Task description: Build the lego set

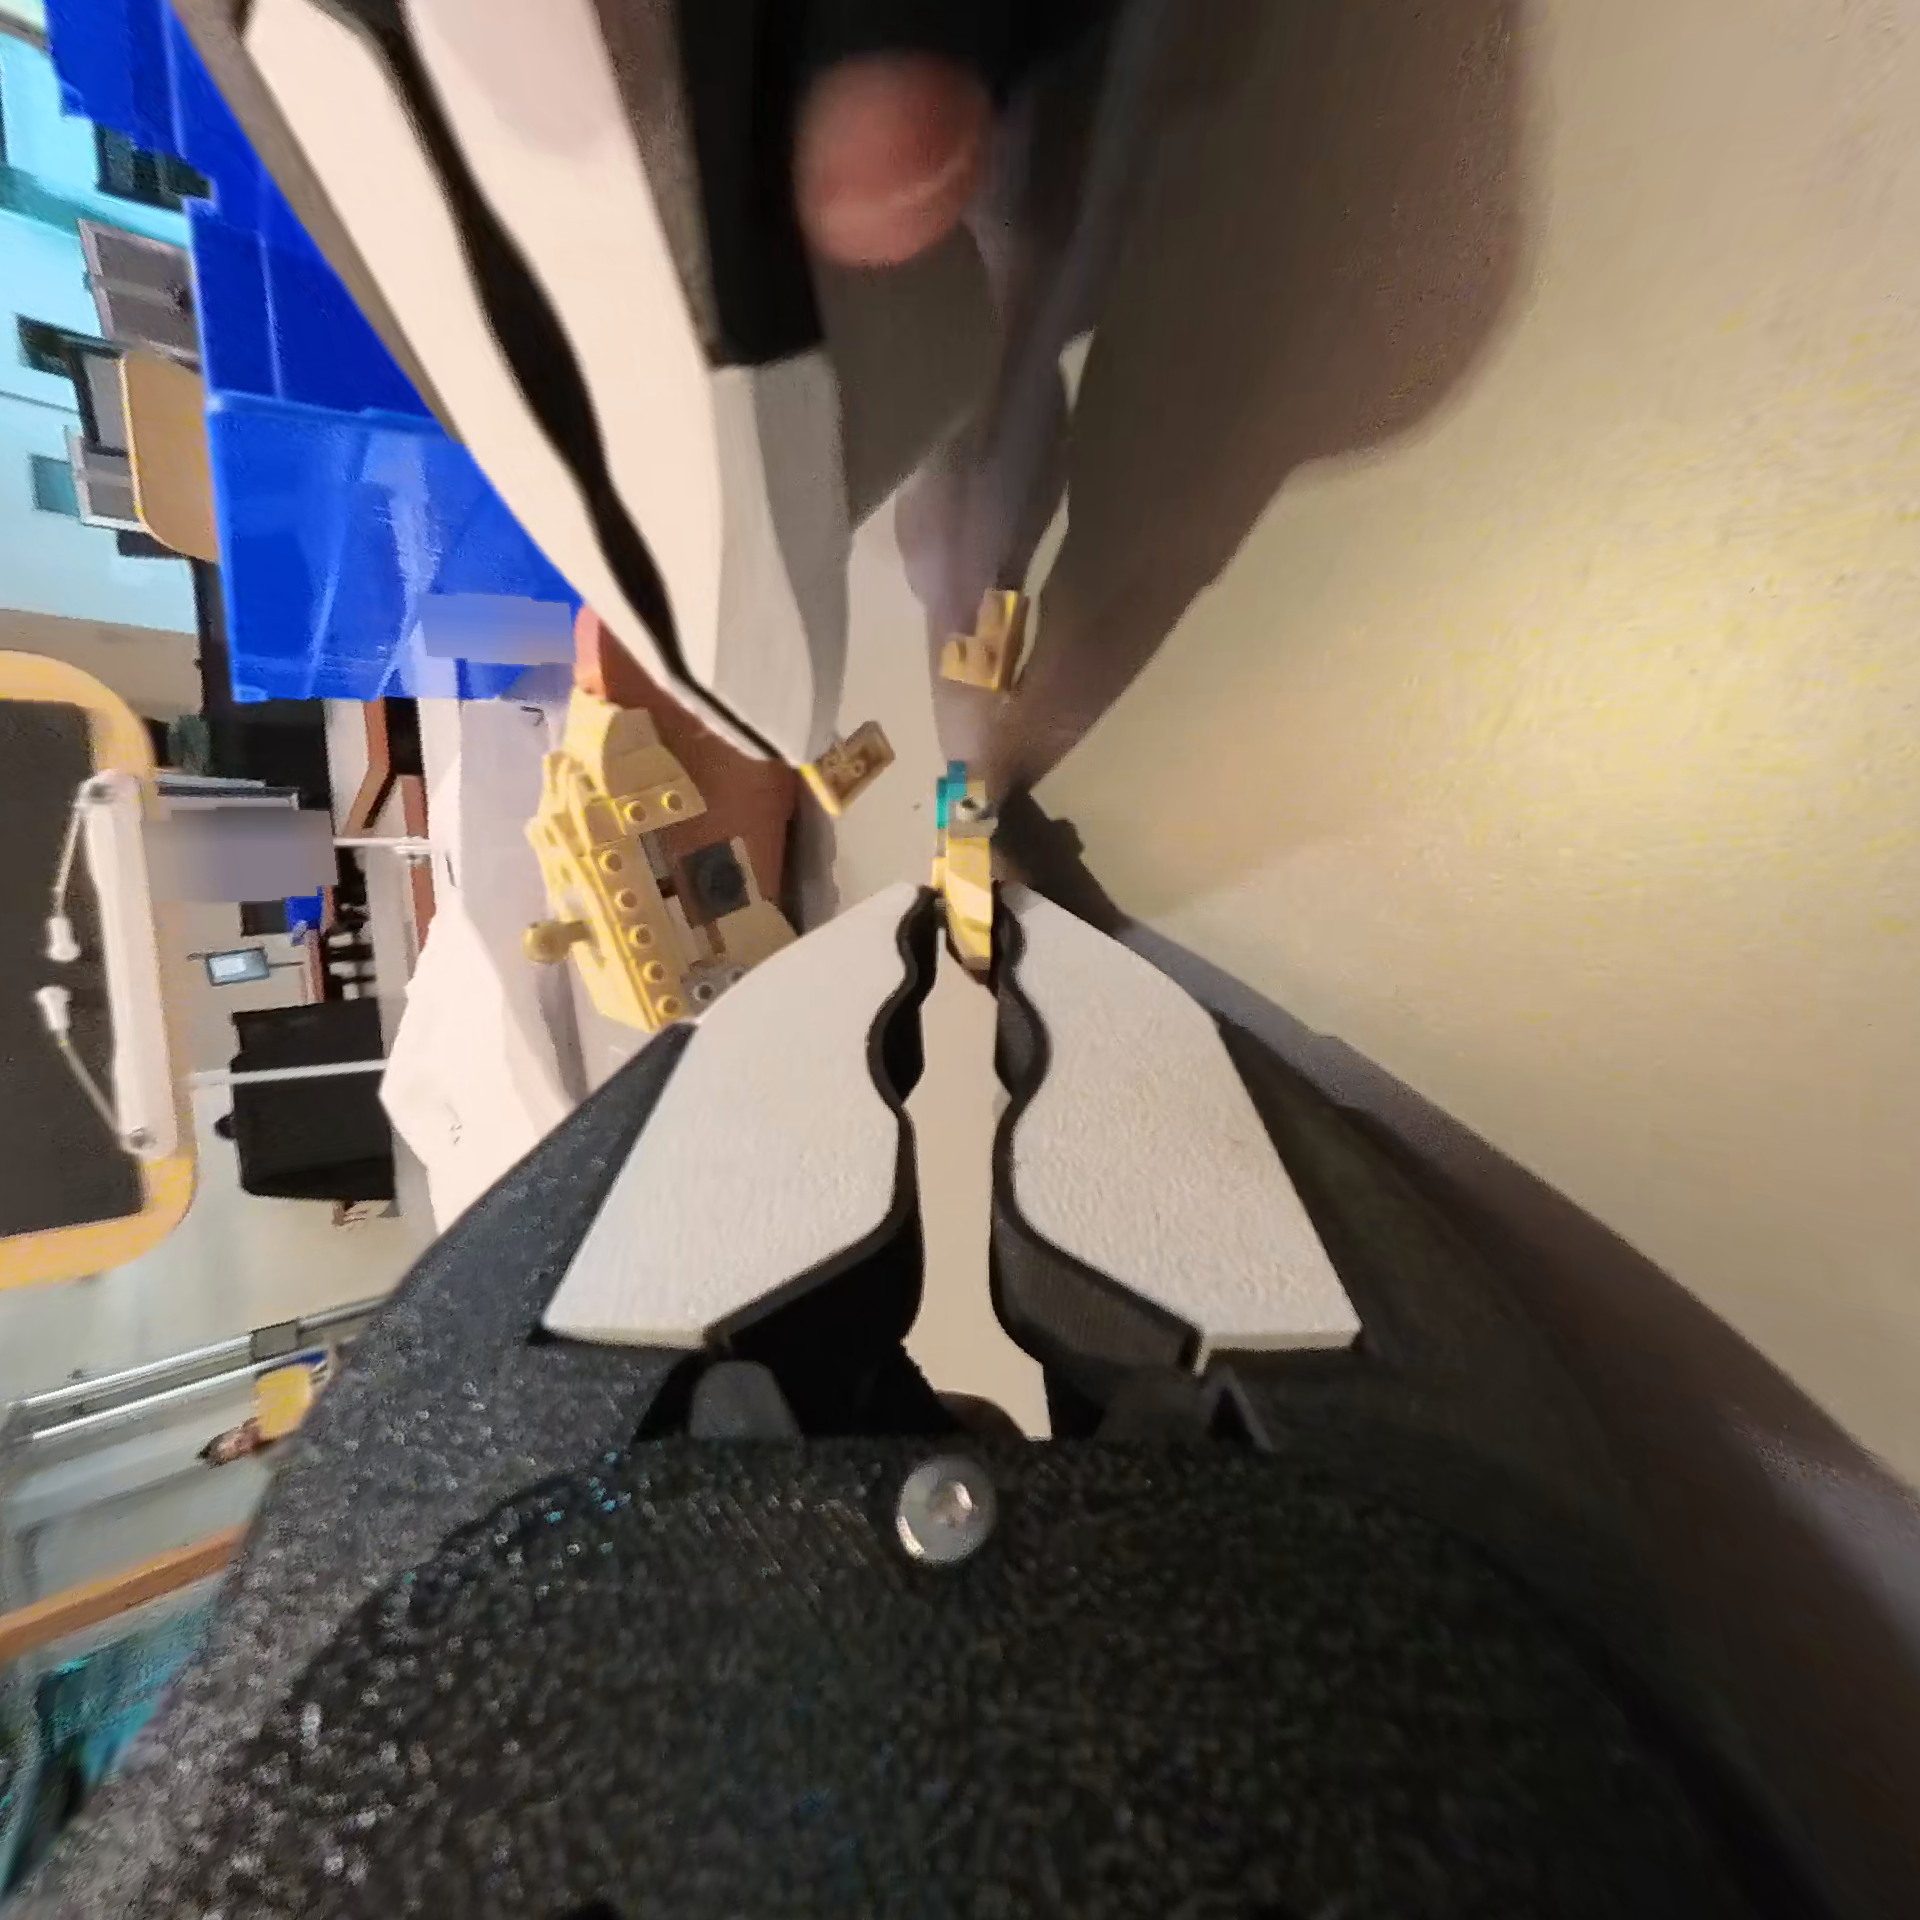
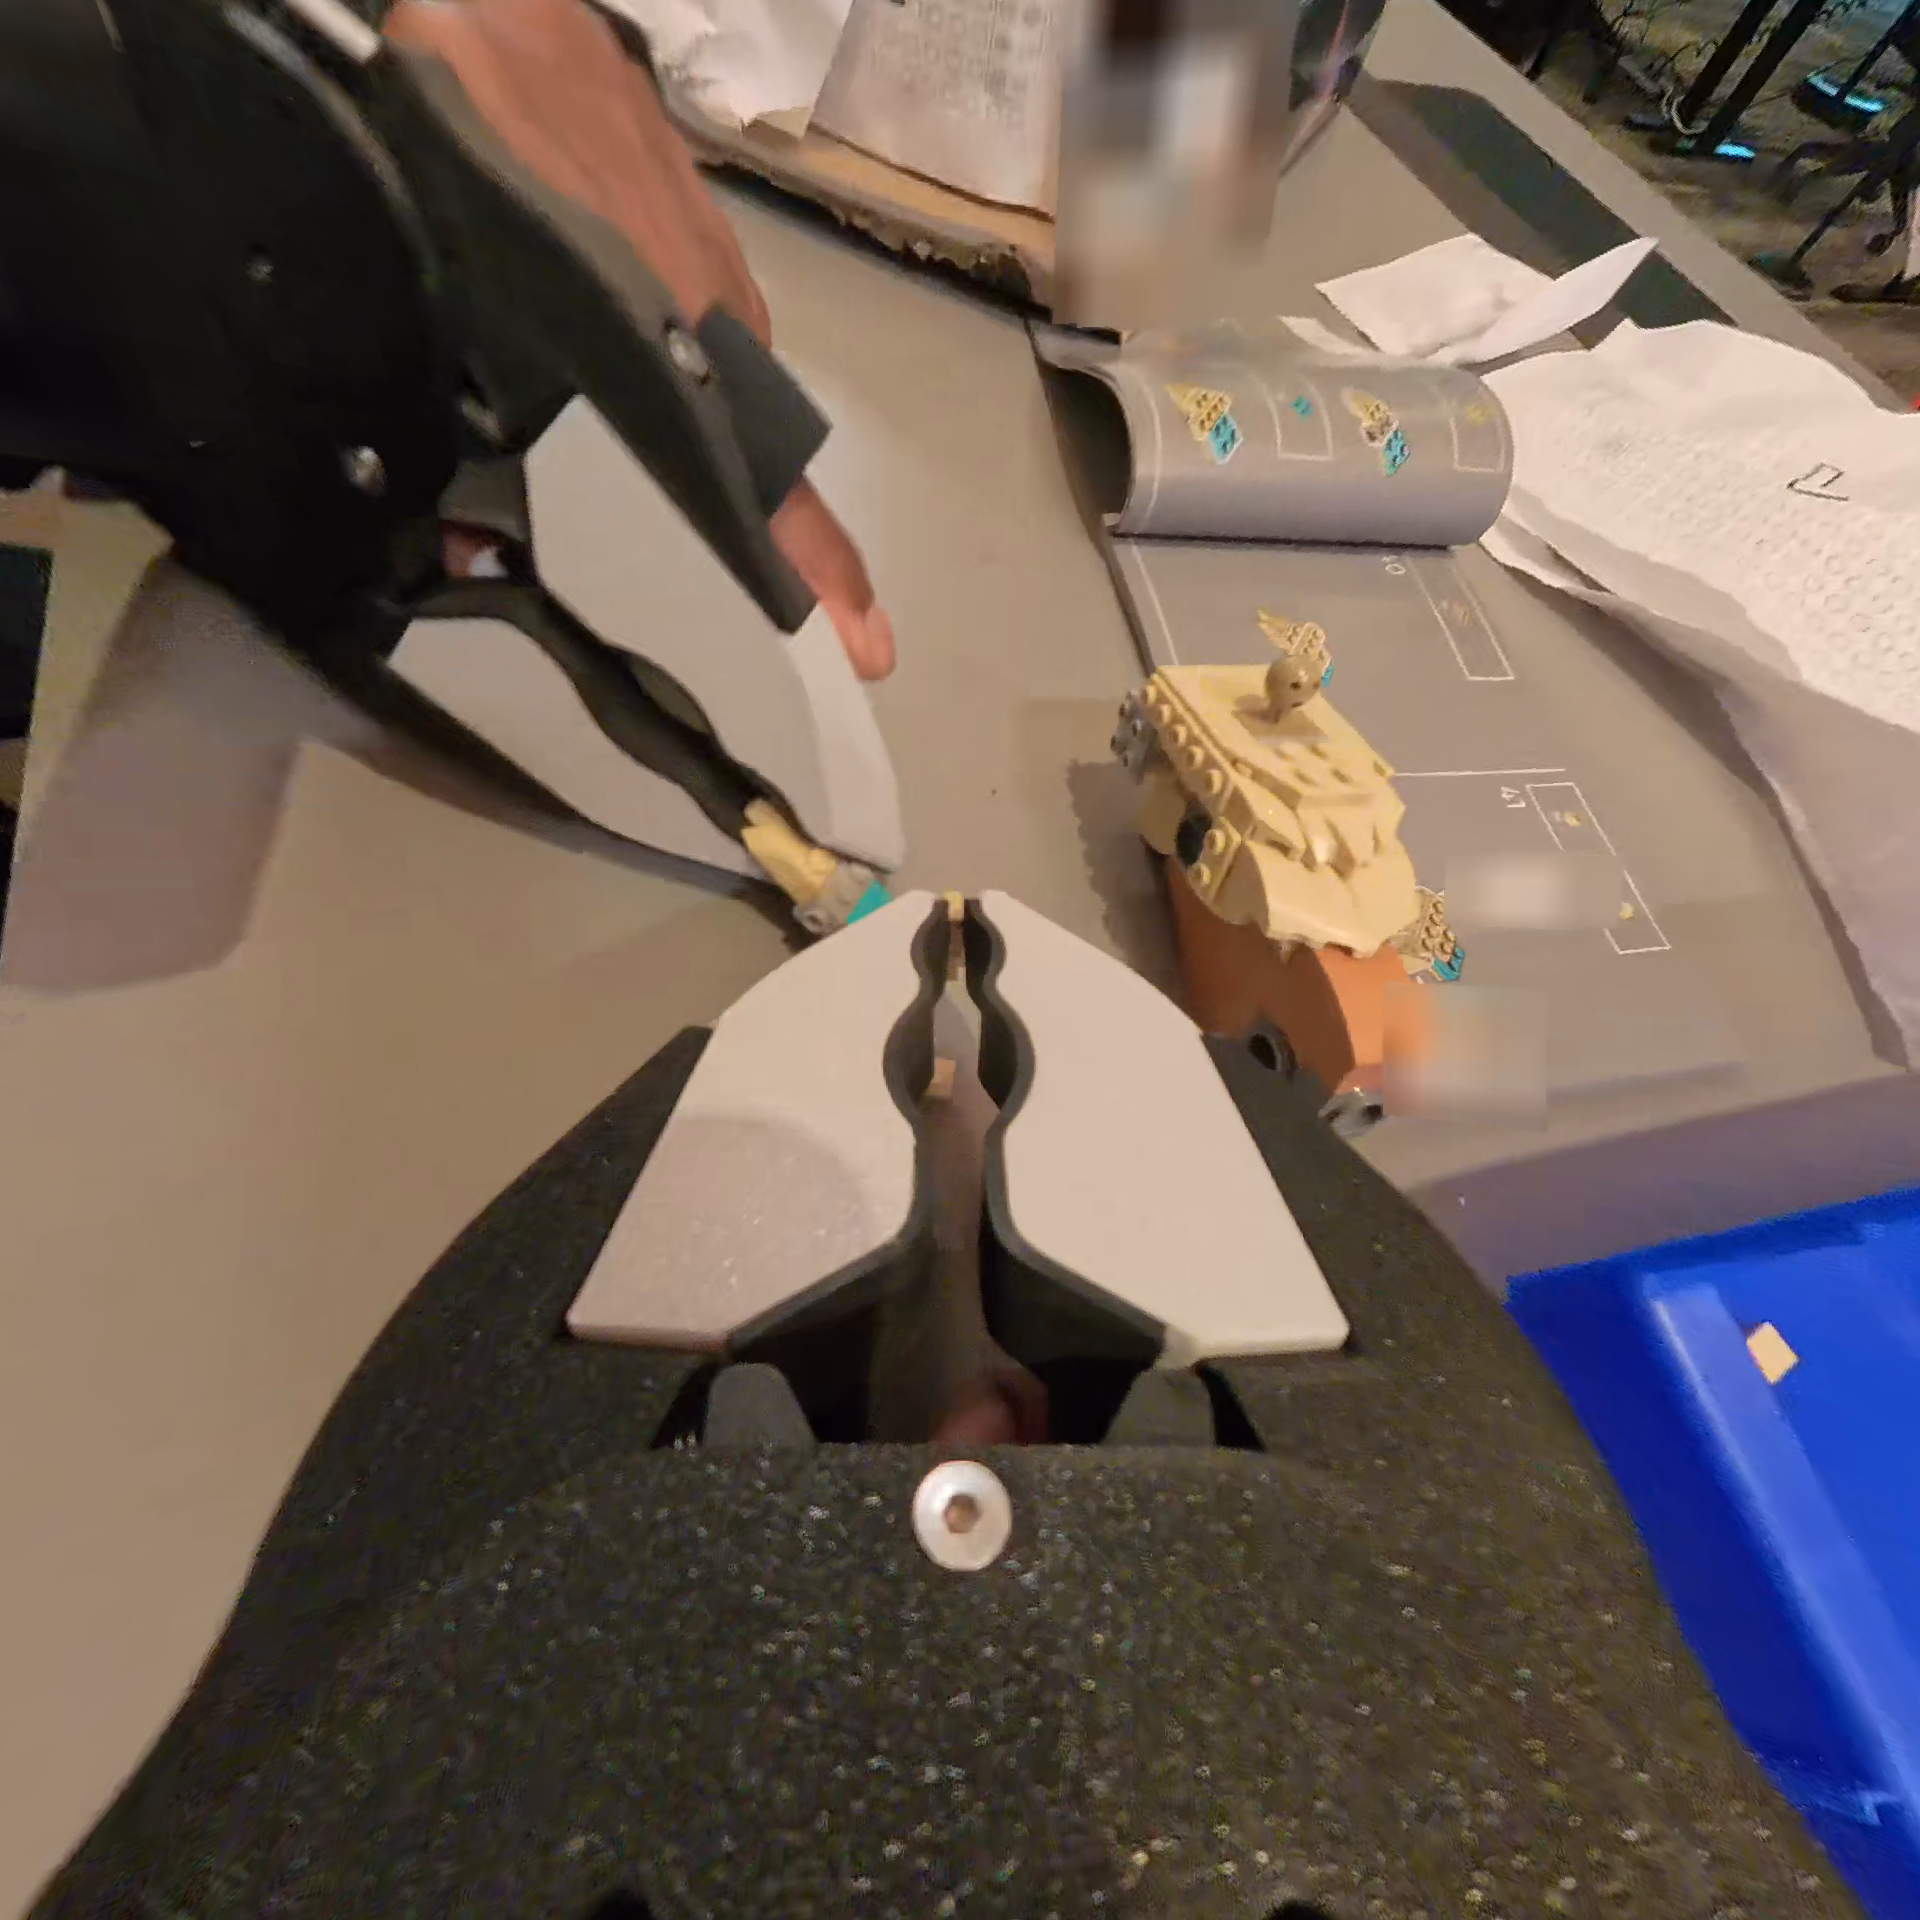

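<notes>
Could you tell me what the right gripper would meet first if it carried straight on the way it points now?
Probably the small tan-and-teal piece pinched in the left gripper, just ahead of the right gripper. Depth is unclear; it may pass beside it.

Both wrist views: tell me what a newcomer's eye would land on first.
In the right wrist view, the tan model stands on the open booklet, right of centre. The left gripper comes in from the upper left, shut on a tan and teal piece; the right gripper meets it, pinching a small tan piece. A blue bin fills the lower right corner.
</notes>
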The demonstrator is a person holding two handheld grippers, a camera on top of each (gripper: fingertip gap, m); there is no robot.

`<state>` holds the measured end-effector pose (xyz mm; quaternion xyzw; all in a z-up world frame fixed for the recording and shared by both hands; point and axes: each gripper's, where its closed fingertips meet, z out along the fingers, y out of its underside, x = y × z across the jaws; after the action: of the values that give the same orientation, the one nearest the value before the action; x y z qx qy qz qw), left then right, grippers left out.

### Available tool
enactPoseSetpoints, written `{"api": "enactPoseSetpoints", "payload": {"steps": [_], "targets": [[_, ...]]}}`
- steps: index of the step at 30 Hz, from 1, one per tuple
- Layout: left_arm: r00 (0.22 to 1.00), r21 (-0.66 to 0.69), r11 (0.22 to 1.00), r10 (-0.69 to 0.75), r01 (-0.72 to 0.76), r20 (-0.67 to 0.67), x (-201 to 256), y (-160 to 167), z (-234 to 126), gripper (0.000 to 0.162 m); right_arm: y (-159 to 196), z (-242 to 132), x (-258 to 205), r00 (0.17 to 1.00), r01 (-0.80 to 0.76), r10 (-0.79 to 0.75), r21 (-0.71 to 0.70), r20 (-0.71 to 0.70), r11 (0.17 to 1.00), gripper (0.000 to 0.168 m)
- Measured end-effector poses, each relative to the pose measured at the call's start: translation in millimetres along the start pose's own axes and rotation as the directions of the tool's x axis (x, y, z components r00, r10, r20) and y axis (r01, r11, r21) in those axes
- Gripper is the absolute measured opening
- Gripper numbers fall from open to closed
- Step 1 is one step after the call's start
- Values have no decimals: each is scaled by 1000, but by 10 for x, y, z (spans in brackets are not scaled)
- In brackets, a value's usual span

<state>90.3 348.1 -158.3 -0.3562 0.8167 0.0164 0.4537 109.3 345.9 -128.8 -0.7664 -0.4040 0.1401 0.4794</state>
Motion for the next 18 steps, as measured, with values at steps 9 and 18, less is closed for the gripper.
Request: {"api": "enactPoseSetpoints", "payload": {"steps": [9,18], "targets": [[999,-3,1000,20,-20,47,-25,30,12,9,27,-19,-128,992,122,-122,-13,10,992,3],[999,43,998,-52,51,7,-9,14,-24,16,16,-62,-167,989,146,-146,3,7,989,3]]}}
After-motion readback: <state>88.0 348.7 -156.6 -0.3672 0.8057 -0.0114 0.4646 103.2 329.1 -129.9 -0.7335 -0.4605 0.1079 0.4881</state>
